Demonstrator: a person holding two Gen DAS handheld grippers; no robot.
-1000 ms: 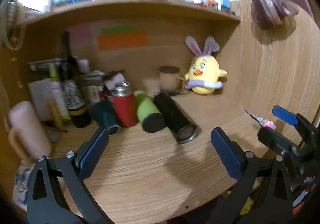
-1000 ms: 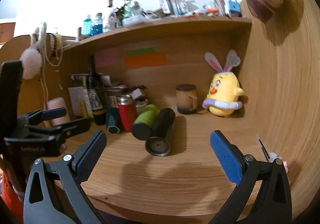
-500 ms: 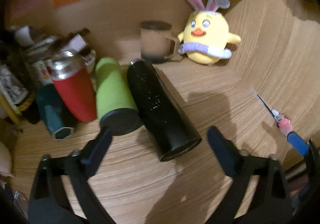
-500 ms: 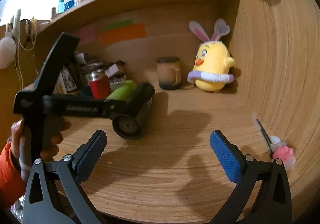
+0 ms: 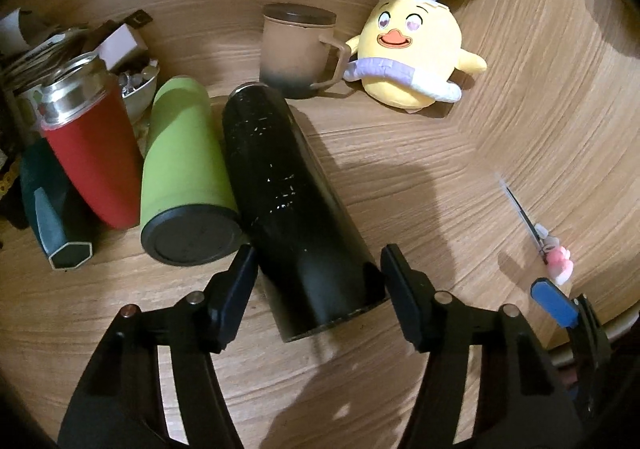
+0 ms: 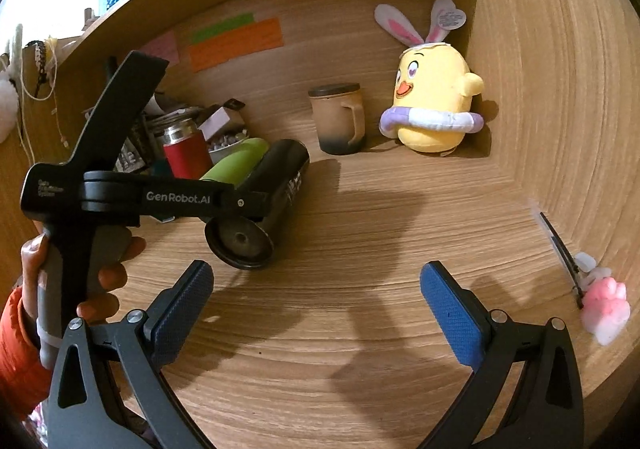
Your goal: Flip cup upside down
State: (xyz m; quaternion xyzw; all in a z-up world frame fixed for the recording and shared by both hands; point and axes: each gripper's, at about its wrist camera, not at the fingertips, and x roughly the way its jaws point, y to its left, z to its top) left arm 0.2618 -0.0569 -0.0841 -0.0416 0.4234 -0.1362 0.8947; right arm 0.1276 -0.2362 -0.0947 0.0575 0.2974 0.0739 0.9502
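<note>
A tall black cup [image 5: 288,193] lies on its side on the wooden desk, its base end toward me; it also shows in the right wrist view [image 6: 276,185]. My left gripper [image 5: 316,281] is open, its fingers on either side of the cup's near end, apart from it or just touching. In the right wrist view the left gripper [image 6: 256,209] reaches over the cup from the left. My right gripper [image 6: 316,301] is open and empty above bare desk, in front of the cup.
A green cup [image 5: 184,169] lies beside the black one, touching it. A red flask [image 5: 88,145], a dark teal cup [image 5: 52,217], a brown mug [image 5: 298,49] and a yellow plush chick [image 5: 412,53] stand behind. A pink-ended pen [image 6: 576,273] lies at right by the side wall.
My left gripper has moved forward and down to the black cup, and its fingers have narrowed around the cup's end. My right gripper has edged forward, still open.
</note>
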